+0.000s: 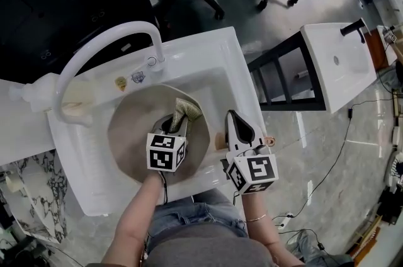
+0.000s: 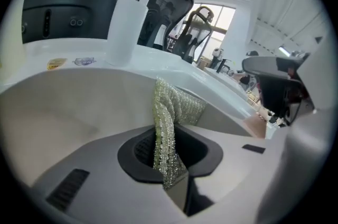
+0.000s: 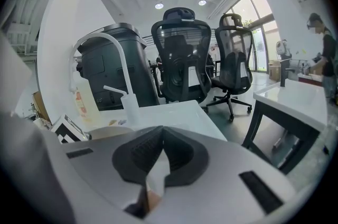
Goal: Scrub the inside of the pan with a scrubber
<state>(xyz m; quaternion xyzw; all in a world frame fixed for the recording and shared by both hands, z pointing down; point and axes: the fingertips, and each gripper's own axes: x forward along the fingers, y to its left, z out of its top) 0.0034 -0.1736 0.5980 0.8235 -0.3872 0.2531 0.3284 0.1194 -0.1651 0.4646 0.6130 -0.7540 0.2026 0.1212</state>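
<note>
A white sink [image 1: 233, 51] fills the middle of the head view, with a curved white faucet [image 1: 101, 45] arching over its back-left corner. The pan [image 1: 129, 133], pale grey-beige inside, sits in the sink's basin and takes up most of it.

The left gripper [image 1: 175, 124] reaches into the pan from the sink's front edge. In the left gripper view its jaws [image 2: 169, 151] are pinched on a silvery-green mesh scrubber [image 2: 169, 112]. The cloth stands up between the dark pads and folds over toward the pan's far wall [image 2: 63, 112]. From above, the scrubber [image 1: 182, 109] lies inside the pan, toward its back right, nearer the faucet side of the sink.

The right gripper [image 1: 234, 118] rests over the sink's right rim, just beside the pan. The tan pan handle [image 1: 269, 142] sticks out across that rim and passes under this gripper, showing on both sides of it. In the right gripper view the jaws [image 3: 161, 157] are drawn together, tips touching, and a tan sliver of the handle [image 3: 152, 199] sits in the narrow gap near their base.

Behind the sink stand black office chairs [image 3: 182, 54]. To its right, well apart, is a second white basin [image 1: 337, 61].
</note>
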